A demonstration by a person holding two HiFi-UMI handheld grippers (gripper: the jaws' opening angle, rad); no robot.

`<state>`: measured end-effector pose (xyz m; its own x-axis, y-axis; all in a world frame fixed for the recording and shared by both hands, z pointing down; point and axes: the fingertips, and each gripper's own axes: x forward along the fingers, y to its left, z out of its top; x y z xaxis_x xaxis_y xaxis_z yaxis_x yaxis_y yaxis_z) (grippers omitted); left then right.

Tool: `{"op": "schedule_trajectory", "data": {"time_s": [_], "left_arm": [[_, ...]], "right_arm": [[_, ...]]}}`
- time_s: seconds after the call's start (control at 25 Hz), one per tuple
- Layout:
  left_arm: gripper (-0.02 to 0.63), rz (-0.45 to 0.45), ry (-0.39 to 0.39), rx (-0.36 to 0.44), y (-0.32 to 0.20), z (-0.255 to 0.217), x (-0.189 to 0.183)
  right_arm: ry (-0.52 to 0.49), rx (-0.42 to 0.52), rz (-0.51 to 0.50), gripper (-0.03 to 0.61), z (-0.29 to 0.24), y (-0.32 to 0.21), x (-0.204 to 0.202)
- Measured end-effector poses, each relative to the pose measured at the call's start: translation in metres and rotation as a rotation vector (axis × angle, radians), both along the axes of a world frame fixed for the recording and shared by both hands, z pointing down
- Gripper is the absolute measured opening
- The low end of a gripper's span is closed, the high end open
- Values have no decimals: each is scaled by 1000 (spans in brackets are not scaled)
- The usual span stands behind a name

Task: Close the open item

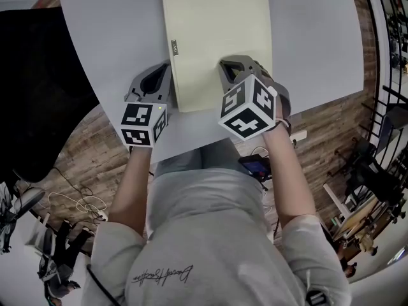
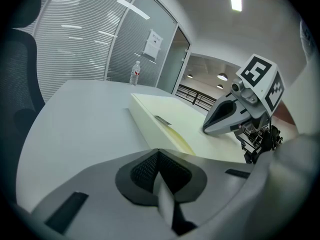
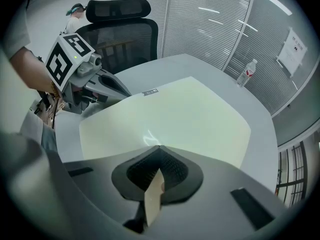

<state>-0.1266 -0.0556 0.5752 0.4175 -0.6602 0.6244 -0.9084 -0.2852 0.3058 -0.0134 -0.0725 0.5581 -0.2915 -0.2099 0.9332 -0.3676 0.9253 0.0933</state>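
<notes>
A pale yellow notebook (image 1: 217, 40) lies flat and closed on the grey table (image 1: 108, 37), with a small label (image 1: 174, 47) on its left spine edge. My left gripper (image 1: 162, 67) is shut and empty. It rests on the table just beside the notebook's left edge, near its front corner. My right gripper (image 1: 233, 62) is also shut, lying over the cover near the front edge. The left gripper view shows the notebook's thick side (image 2: 155, 121) and the right gripper (image 2: 207, 130) on top. In the right gripper view the cover (image 3: 170, 116) fills the middle, with the left gripper (image 3: 125, 93) at its far edge.
A water bottle (image 2: 134, 74) (image 3: 247, 73) stands at the table's far side. A black office chair (image 3: 120, 29) (image 1: 38, 88) sits to the left of the table. The table's front edge (image 1: 191, 129) is close to the person's body. A phone (image 1: 255, 166) shows at the person's hip.
</notes>
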Motion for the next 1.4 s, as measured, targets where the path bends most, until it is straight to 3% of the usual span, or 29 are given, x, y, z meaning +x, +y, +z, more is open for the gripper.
{"op": "schedule_trajectory", "data": {"time_s": [0.32, 0.64, 0.96, 1.4], "left_arm": [[9, -3, 2, -2, -1, -3, 0], [9, -19, -5, 2, -4, -16, -3], [9, -21, -36, 39, 1, -36, -6], [9, 45, -36, 125, 5, -88, 20]], "right_arm": [[-26, -6, 22, 12, -6, -2, 0], [-217, -18, 185, 14, -23, -8, 5], [-367, 36, 294, 12, -47, -20, 30], [-577, 74, 322, 14, -91, 0, 47]]}}
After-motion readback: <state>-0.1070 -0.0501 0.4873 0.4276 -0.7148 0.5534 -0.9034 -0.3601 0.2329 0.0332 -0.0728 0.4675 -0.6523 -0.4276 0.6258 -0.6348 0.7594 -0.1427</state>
